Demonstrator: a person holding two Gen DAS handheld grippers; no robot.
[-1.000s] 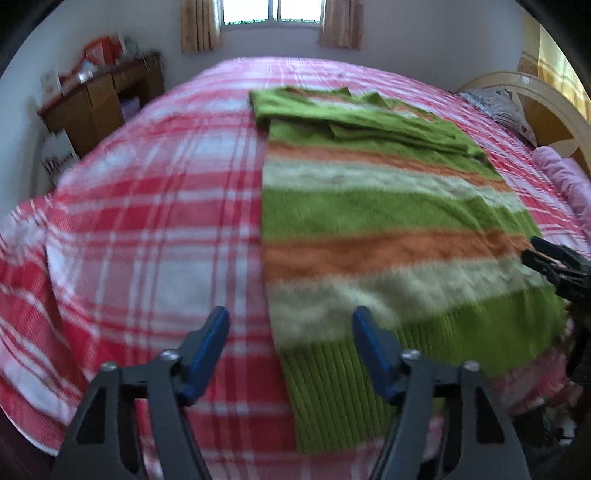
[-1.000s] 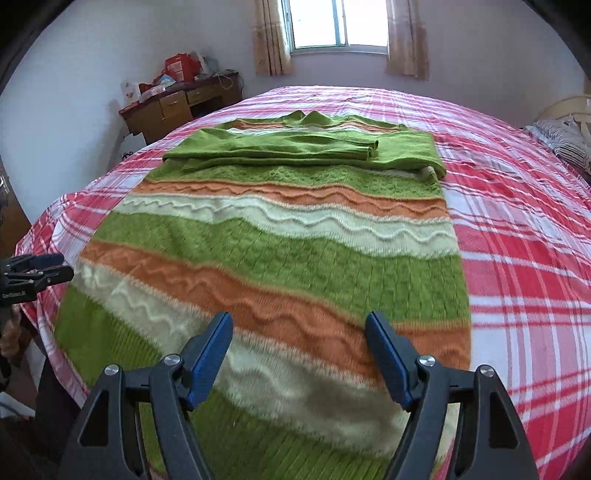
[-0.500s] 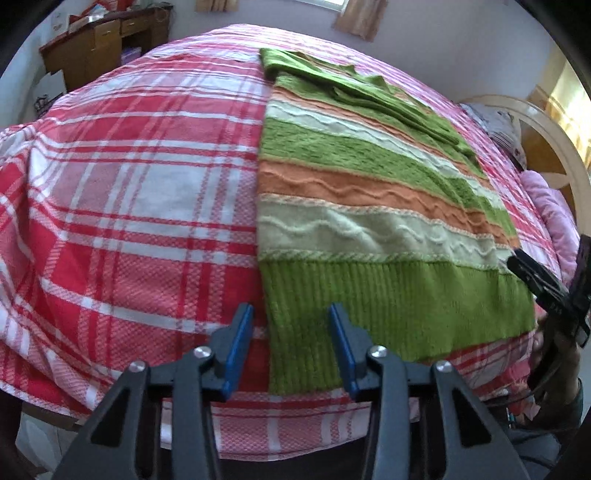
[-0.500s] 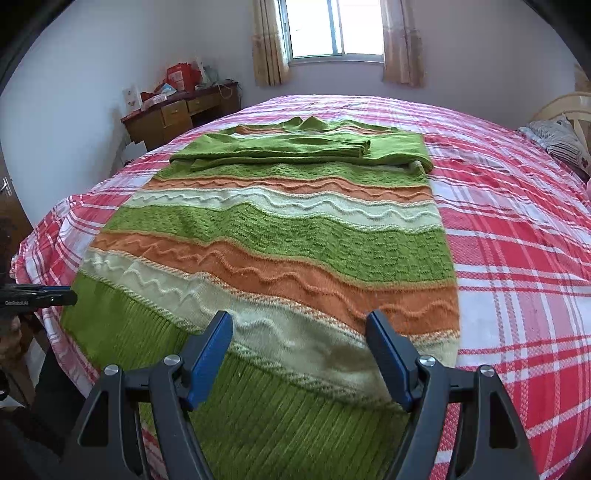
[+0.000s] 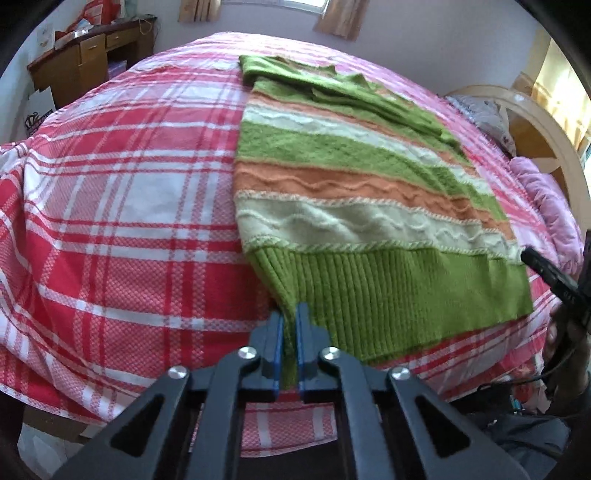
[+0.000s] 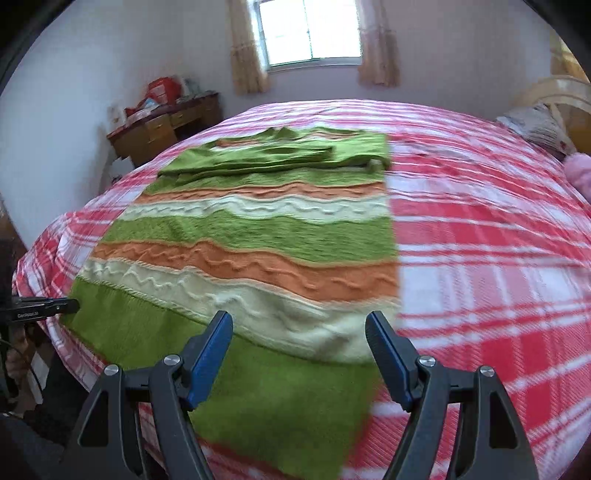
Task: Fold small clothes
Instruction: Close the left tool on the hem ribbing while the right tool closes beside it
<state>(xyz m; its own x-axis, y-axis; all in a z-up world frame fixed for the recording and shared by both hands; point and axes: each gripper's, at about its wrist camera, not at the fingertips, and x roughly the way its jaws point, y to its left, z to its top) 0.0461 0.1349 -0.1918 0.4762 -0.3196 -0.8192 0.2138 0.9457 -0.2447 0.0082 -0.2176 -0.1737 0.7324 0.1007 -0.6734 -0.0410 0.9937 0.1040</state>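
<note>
A striped knit sweater [image 5: 354, 206] in green, orange and cream lies flat on the bed, its sleeves folded across the far end. My left gripper [image 5: 290, 317] is shut on the near left corner of the ribbed green hem, and the cloth bunches up between the blue pads. In the right wrist view the same sweater [image 6: 258, 240] spreads ahead. My right gripper [image 6: 299, 328] is open just above the hem's right corner, with cloth below the gap but not pinched. Its black tip [image 5: 546, 273] shows at the right edge of the left wrist view.
The red, pink and white plaid bedspread [image 5: 122, 206] covers the whole bed. A wooden desk [image 6: 166, 125] with clutter stands at the far left wall under a curtained window [image 6: 310, 33]. A curved headboard [image 5: 539, 125] and pillows sit at the right.
My left gripper closed from wide open onto the hem's left corner. The right gripper slid toward the hem's right corner, still open.
</note>
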